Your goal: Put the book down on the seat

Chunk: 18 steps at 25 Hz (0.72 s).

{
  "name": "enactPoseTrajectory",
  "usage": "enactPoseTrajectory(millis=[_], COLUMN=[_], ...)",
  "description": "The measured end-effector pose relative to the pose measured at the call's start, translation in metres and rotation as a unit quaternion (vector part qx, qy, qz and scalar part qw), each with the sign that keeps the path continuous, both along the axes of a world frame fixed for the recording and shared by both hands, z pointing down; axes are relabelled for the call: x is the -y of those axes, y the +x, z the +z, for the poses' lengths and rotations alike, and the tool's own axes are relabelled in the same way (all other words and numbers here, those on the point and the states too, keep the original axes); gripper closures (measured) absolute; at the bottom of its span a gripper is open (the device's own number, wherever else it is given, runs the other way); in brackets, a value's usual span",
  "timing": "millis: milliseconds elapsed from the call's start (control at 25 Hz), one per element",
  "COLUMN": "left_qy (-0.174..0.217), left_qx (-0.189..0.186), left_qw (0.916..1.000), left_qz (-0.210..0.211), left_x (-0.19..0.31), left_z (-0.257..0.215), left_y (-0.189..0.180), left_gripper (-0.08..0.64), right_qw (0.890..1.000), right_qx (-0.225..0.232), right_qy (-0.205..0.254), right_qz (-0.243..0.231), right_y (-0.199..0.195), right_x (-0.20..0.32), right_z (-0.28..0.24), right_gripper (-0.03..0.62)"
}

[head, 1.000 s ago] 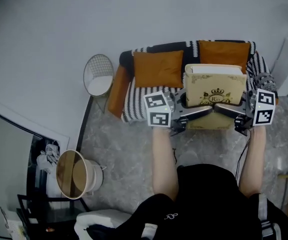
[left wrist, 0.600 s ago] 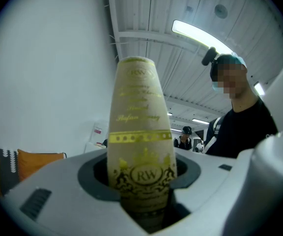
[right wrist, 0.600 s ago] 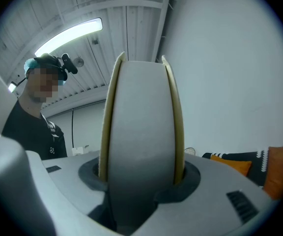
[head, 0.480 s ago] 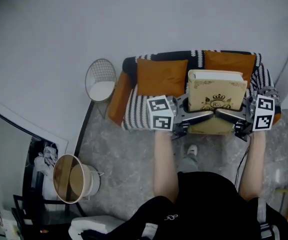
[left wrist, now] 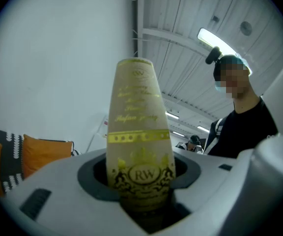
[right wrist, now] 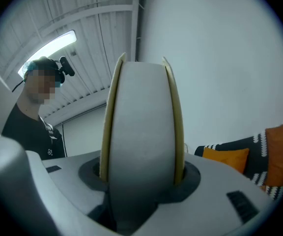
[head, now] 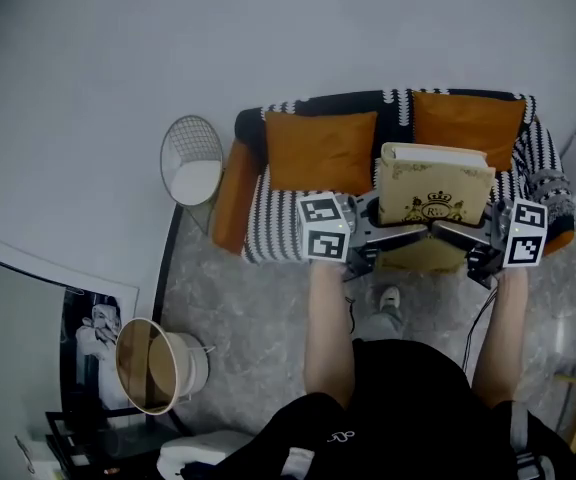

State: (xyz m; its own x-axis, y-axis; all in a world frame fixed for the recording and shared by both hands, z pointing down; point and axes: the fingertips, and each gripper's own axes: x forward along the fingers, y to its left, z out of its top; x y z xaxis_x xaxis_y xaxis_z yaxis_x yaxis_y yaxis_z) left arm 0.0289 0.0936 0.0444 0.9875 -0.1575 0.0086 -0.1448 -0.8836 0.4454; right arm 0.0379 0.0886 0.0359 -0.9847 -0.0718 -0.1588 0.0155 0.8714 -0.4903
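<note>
A: Where's the book [head: 434, 196]?
B: One thick cream hardback, upright over the striped knitted sofa [head: 276, 208]; left claw [left wrist: 140, 200] clamps its spine, right claw [right wrist: 137, 200] its pages; two orange cushions [head: 320, 150].

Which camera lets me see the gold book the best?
The head view. It shows the book with its whole front cover and gold crown, held over the sofa. The left gripper view shows only its spine with gold print. The right gripper view shows only its page edge between the covers.
</note>
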Motion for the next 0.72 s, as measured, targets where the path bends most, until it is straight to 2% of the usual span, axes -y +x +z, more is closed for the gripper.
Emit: enactPoseTrajectory(millis=[240,360,720], left_qy=[-0.044,-0.063,-0.046], left_qx=[-0.013,-0.010,0.000], left_qw=[0.9989,0.9978,0.9987], left_qz=[0.010,0.018,0.023], left_x=[0.006,0.030,0.044], left_z=[-0.001,0.007,0.015], left_y=[-0.007,-0.012,-0.014], left_gripper=[0.328,0.328,0.328], right_qw=[0.999,0.998,0.998], right_qx=[-0.012,-0.010,0.001], right_qy=[-0.040,-0.060,-0.040], right_qz=[0.021,0.031,0.052], right_y=[-0.005,-0.010,-0.012], right_x=[0.007,0.030,0.044], right_z=[-0.002,0.006,0.014], right_gripper=[0.365,0.365,0.365])
